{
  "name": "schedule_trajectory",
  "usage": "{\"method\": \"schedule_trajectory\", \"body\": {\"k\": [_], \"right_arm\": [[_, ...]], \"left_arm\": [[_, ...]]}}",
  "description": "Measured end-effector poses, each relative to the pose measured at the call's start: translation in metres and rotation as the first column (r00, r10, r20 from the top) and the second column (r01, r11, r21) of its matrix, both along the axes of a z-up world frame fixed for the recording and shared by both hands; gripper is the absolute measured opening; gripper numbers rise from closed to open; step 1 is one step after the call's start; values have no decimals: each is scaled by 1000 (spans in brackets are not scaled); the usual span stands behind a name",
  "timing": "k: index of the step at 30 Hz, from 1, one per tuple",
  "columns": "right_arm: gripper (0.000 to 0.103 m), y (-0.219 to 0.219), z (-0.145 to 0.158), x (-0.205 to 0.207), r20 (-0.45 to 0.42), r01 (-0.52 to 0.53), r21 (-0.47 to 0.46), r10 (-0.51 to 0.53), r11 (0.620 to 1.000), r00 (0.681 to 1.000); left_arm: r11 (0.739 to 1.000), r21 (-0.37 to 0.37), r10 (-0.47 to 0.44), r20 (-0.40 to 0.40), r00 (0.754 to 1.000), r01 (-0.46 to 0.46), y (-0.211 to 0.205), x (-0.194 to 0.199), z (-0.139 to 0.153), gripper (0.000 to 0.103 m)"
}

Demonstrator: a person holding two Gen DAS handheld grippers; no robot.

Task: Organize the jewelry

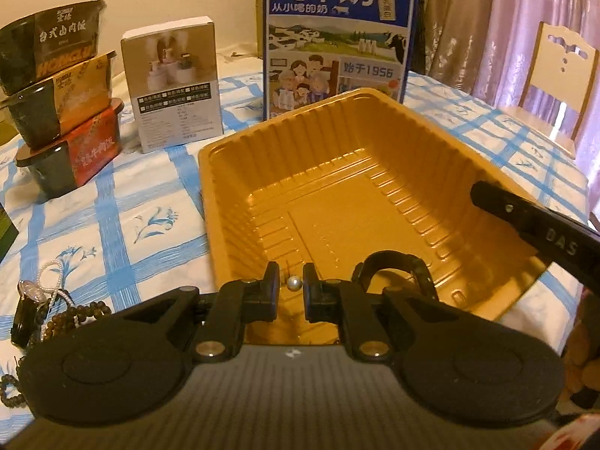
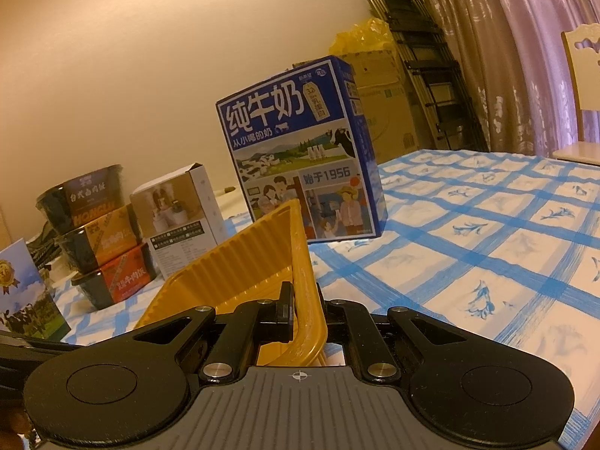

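A gold plastic tray [image 1: 337, 157] lies on the blue-checked tablecloth. My left gripper [image 1: 291, 292] hovers over its near end, fingers slightly apart, with a small pearl bead [image 1: 293, 283] in the gap; whether the pads touch it I cannot tell. A black ring-shaped band [image 1: 393, 266] rests in the tray just right of it. A heap of jewelry [image 1: 48, 300], with bead strings, a pearl chain and a watch, lies on the cloth at left. My right gripper [image 2: 305, 313] is shut on the tray's right rim [image 2: 300, 262]; its finger also shows in the left wrist view [image 1: 525, 217].
A blue milk carton box [image 1: 337, 37] stands behind the tray, a white product box [image 1: 176, 82] to its left, and three stacked food bowls [image 1: 56, 93] at far left. A wooden chair [image 1: 558, 86] is beyond the table's right edge.
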State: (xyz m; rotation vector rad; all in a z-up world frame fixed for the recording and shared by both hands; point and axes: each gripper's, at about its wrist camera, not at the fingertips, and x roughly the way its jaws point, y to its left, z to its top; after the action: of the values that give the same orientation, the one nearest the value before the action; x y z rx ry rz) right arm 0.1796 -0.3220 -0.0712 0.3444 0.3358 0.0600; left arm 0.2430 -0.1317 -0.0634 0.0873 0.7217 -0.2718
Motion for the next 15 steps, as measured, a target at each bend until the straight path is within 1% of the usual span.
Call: {"method": "schedule_trajectory", "body": {"k": [1, 2, 4, 7, 10, 15], "right_arm": [[7, 0, 0, 0, -1, -1, 1, 1, 1000, 1000], [7, 0, 0, 0, 0, -1, -1, 1, 1000, 1000], [7, 0, 0, 0, -1, 0, 0, 0, 1000, 1000], [7, 0, -1, 0, -2, 0, 1, 0, 1000, 1000], [7, -1, -2, 1, -7, 1, 1, -1, 1000, 1000], [7, -2, -3, 1, -12, 1, 2, -1, 1000, 1000]], "left_arm": [[1000, -9, 0, 1, 1000, 0, 1, -1, 1, 13], [1000, -22, 4, 4, 1000, -4, 3, -2, 3, 19], [999, -34, 18, 17, 1000, -18, 6, -5, 6, 25], [997, -63, 45, 26, 999, -44, 15, -11, 14, 25], [992, -90, 92, 48, 995, -87, 32, -23, 23, 26], [978, -72, 197, 50, 979, -194, 74, -49, 28, 28]]}}
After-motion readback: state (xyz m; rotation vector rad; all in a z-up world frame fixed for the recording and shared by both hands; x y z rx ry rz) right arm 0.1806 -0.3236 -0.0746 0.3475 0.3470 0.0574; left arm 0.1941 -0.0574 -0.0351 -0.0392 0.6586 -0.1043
